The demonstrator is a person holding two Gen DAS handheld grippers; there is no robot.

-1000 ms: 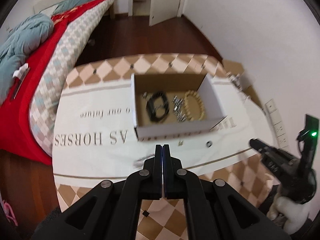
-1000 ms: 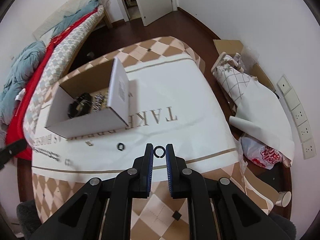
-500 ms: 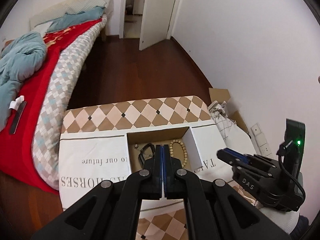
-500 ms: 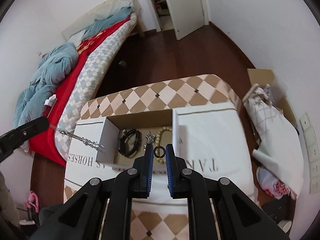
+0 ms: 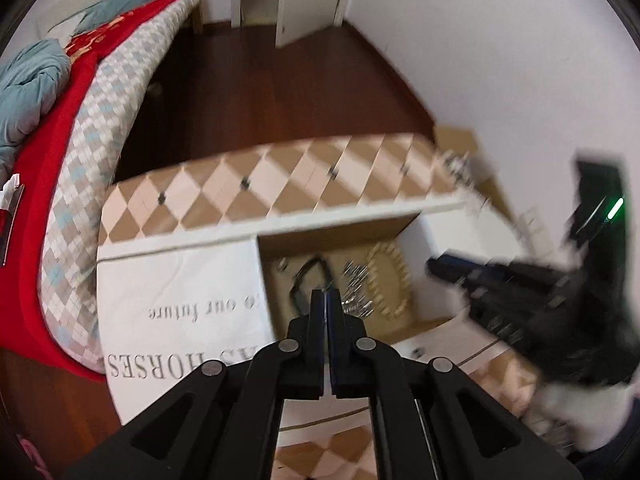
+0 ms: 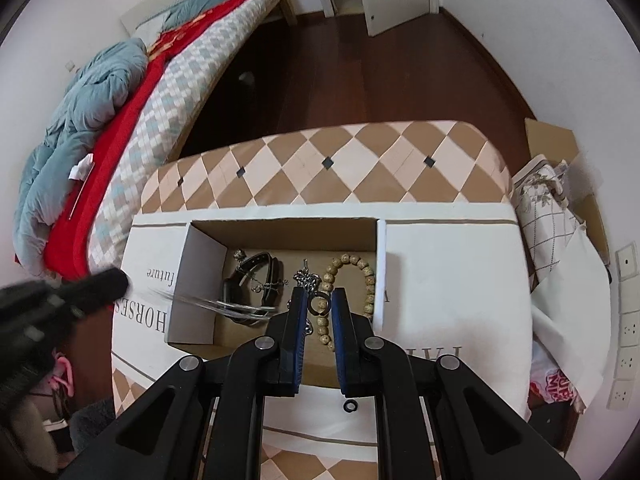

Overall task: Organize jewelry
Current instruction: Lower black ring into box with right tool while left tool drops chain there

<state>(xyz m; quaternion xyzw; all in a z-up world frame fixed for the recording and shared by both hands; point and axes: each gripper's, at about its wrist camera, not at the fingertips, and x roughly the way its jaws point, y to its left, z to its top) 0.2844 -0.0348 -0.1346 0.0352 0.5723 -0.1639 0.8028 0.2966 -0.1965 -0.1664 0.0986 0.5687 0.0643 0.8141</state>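
Note:
An open cardboard box [image 6: 200,264] on the table holds a black bracelet [image 6: 256,268], a silver chain [image 6: 306,280] and a wooden bead bracelet [image 6: 366,276]. My right gripper [image 6: 319,305] is shut on a small black ring [image 6: 319,305] held over the box. My left gripper [image 5: 325,300] is shut on a thin silver chain [image 6: 224,304] that streaks blurred over the box's left wall. In the left wrist view the box [image 5: 424,236] lies just beyond my fingertips, and the right gripper [image 5: 500,284] shows blurred at the right.
A second black ring [image 6: 349,406] lies on the white printed cloth [image 6: 460,280] in front of the box. A bed [image 6: 132,92] with red and teal bedding stands to the left. A wall with sockets [image 6: 626,320] and bags are at the right.
Both grippers have dropped closer over the box. The left gripper with its dangling chain has swung right towards the box. The right gripper still holds the ring.

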